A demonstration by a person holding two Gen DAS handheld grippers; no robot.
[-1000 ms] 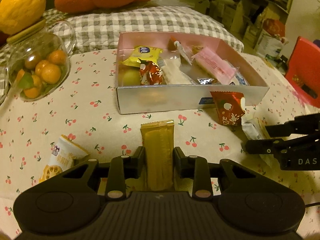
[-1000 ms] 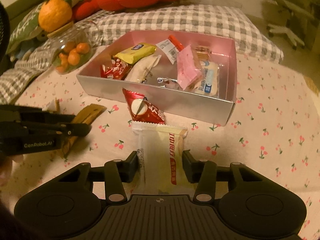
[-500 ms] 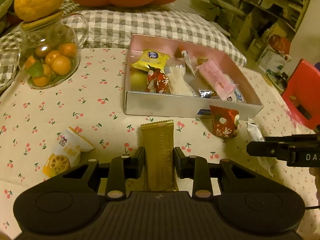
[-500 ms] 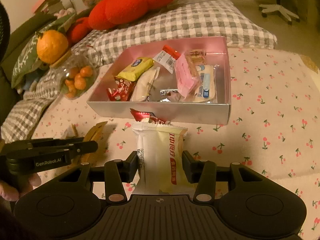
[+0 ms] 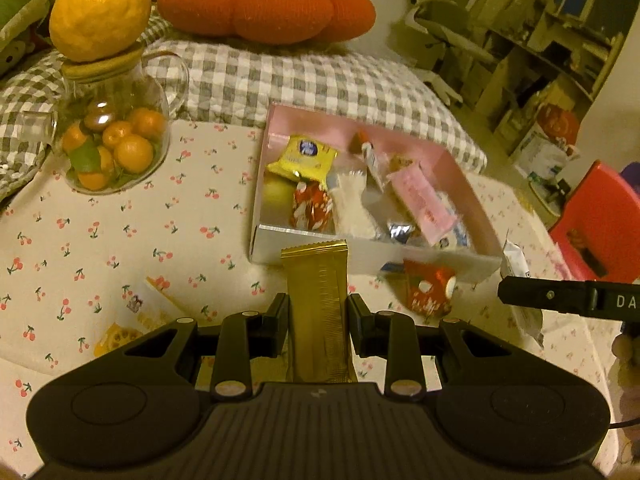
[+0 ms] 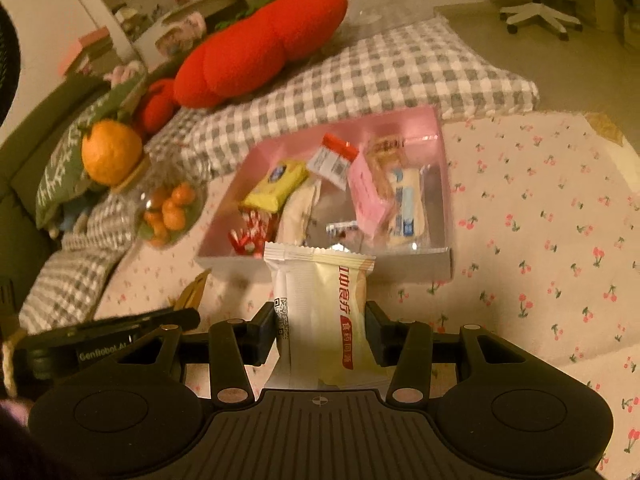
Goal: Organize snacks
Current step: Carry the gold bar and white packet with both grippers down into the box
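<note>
A: Start w/ your jaws. What's in the left gripper (image 5: 318, 312)?

B: You've got it clenched on the gold wafer bar (image 5: 318, 300). Pads press both long edges, and the bar sticks up and fwd, its top crimp overlapping the near wall of the pink box (image 5: 360, 258) in that view.

A: And the right gripper (image 6: 321, 322)?

B: Clamped on a white-and-cream snack pack (image 6: 320, 304) w/ red print. Pads pinch its sides and the crimped top edge points at the box (image 6: 408, 266). In the left wrist view your right gripper (image 5: 568, 300) comes in from the right edge w/ the pack's white end (image 5: 516, 264) showing above it.

A: Where's the box itself?

B: On the cherry-print cloth (image 6: 540, 240), just ahead of both grippers. Inside: yellow packet (image 5: 304, 156), red-and-white candy bag (image 5: 312, 206), white pack (image 5: 354, 204), pink wrapper (image 5: 420, 200), plus a few smaller ones I can't read.

A: Anything loose outside it?

B: Yes. A red triangular bag (image 5: 428, 290) lies on the cloth right by the box's near wall, right of the gold bar. A yellow lotus-root chip pack (image 5: 136, 316) lies to your left, near the left finger.

A: Further out?

B: Glass jar of small oranges (image 5: 114, 148) w/ a big yellow fruit (image 5: 100, 10) on its lid, far left. Behind, a checked cushion (image 5: 320, 76) and an orange plush pillow (image 5: 264, 0).
</note>
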